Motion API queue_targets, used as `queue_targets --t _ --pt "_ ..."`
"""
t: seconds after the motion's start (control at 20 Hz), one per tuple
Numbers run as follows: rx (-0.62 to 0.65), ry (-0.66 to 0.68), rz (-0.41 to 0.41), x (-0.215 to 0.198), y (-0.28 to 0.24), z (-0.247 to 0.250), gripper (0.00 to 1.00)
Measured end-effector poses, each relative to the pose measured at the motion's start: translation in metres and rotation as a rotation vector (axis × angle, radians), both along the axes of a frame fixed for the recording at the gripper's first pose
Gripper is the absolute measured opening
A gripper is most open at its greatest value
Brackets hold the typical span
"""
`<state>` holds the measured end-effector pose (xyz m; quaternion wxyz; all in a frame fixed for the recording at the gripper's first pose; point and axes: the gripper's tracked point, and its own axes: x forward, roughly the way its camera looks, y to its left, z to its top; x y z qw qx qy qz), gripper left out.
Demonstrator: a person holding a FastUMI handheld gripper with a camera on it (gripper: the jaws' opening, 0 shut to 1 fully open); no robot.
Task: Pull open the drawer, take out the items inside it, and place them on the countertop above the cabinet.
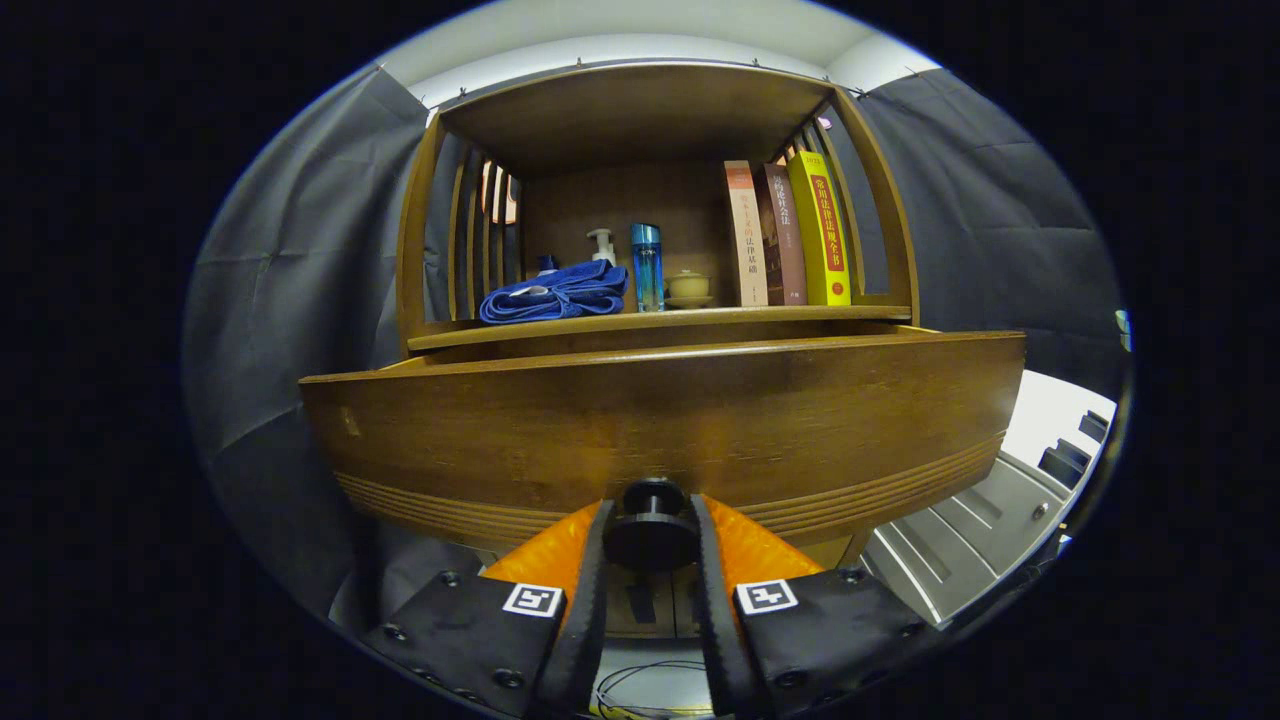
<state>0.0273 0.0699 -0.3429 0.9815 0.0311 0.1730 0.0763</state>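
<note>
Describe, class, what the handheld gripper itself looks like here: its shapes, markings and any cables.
The gripper has two long narrow fingers rising from flat black blocks fastened with round screws. Each block carries a square black-and-white marker tag. Thin dark wires loop between the blocks.

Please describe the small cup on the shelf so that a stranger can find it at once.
Look at the wooden shelf above the drawer whose knob the gripper clamps. The cup sits between a blue bottle and books, pale, squat, lidded, on a saucer.

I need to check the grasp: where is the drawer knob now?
In the gripper view, the round drawer knob sits between the two fingers of the hand-held gripper, which press on it from both sides, low on the wooden drawer front.
</note>
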Motion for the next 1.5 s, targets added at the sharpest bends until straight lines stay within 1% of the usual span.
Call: queue_targets --t 0.15,0.35,0.5,0.65,0.75,0.85,0.95,1.1,1.2,1.3,1.35,1.5 --pt "0.002 0.013 0.0 0.0 -0.003 -0.001 0.53" --pt "0.024 0.0 0.002 0.002 -0.007 0.013 0.8" --pt "0.029 -0.054 -0.013 0.008 -0.018 0.045 0.92" --pt "0.044 -0.112 -0.015 0.018 -0.026 0.087 0.92" --pt "0.053 -0.135 -0.008 0.034 -0.029 0.116 0.92" --pt "0.051 -0.138 0.027 0.057 -0.026 0.141 0.92" --pt "0.026 -0.102 0.082 0.086 -0.019 0.145 0.92" --pt "-0.018 0.027 0.158 0.125 -0.008 0.124 0.92" --pt "0.006 0.16 0.221 0.133 0.01 0.093 0.92" --pt "-0.007 0.275 0.22 0.139 0.01 0.061 0.92" --pt "-0.029 0.322 0.205 0.143 0.005 0.046 0.92" --pt "-0.076 0.41 0.187 0.152 0.0 0.012 0.91"
